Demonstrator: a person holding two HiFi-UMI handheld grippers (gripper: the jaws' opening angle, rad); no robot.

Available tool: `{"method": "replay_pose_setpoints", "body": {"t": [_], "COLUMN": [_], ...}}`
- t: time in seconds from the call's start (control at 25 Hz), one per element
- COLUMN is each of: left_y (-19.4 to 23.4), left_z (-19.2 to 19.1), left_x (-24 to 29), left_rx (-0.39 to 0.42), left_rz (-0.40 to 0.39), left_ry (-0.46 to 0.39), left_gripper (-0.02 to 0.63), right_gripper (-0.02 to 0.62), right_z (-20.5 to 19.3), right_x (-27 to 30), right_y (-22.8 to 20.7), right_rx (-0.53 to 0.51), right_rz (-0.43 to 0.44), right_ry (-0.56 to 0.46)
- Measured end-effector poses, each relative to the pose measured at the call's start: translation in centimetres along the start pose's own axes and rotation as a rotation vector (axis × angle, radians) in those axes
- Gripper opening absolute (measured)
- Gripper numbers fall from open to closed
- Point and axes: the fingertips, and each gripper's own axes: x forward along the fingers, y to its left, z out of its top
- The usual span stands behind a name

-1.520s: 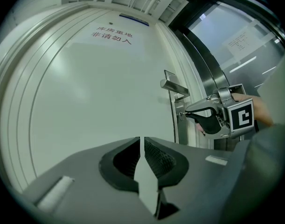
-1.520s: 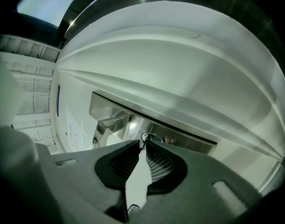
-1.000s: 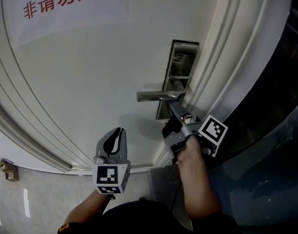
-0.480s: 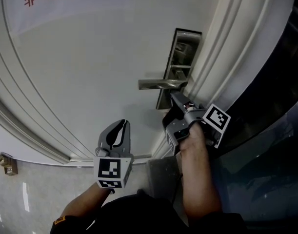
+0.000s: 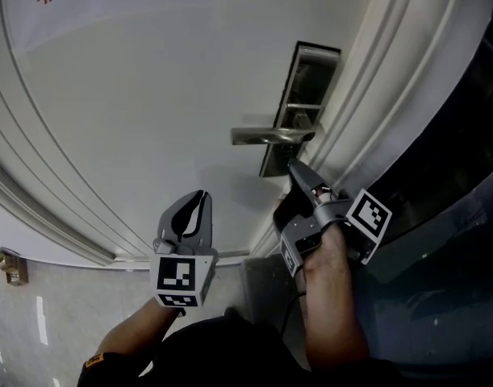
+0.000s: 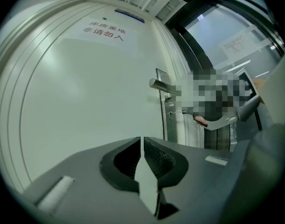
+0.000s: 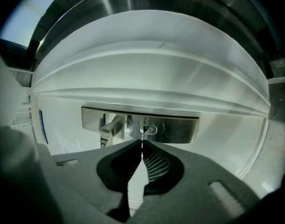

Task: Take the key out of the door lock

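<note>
Right gripper [image 7: 141,143], centre frame, is pinched tight on the key [image 7: 142,136], whose tip looks seated in the lock cylinder [image 7: 149,130]. So it's gripped, I'd say, but not yet pulled clear. Left gripper [image 6: 141,143], low in its view, is closed on nothing.

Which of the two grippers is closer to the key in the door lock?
Right. The right gripper is at the lock, jaws shut on the key. The left gripper hangs down and to the left of it, shut on nothing.
</note>
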Motion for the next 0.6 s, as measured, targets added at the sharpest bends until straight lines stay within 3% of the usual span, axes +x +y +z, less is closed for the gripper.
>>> {"method": "replay_pose_setpoints", "body": {"t": [0.2,0.36,0.48,0.6], "left_y": [-1.2,-2.4,-2.6,-2.1], "left_z": [0.2,-0.5,-1.1,-1.6], "left_x": [-0.1,-0.8,-1.8,-3.2], "left_rx": [-0.013,-0.019,-0.028,-0.038], "left_rz": [-0.025,-0.053,-0.064,-0.064], "left_ry": [-0.017,-0.008,0.001,0.007], "left_gripper": [0.041,0.038,0.029,0.020], "right_gripper": [-0.003,-0.002,-0.002,-0.002], "right_z": [-0.7,-1.3,-2.4,-4.1], "right_x": [-2.3,-4.0,-4.7,-5.6], "right_y": [-1.0,-2.4,-2.3,-2.0], "right_rx": [-0.043,-0.136,-0.288,-0.519], "right_rz": [-0.008,-0.027,-0.024,-0.041], "right_ry": [0.000,-0.018,-0.023,-0.022]}}
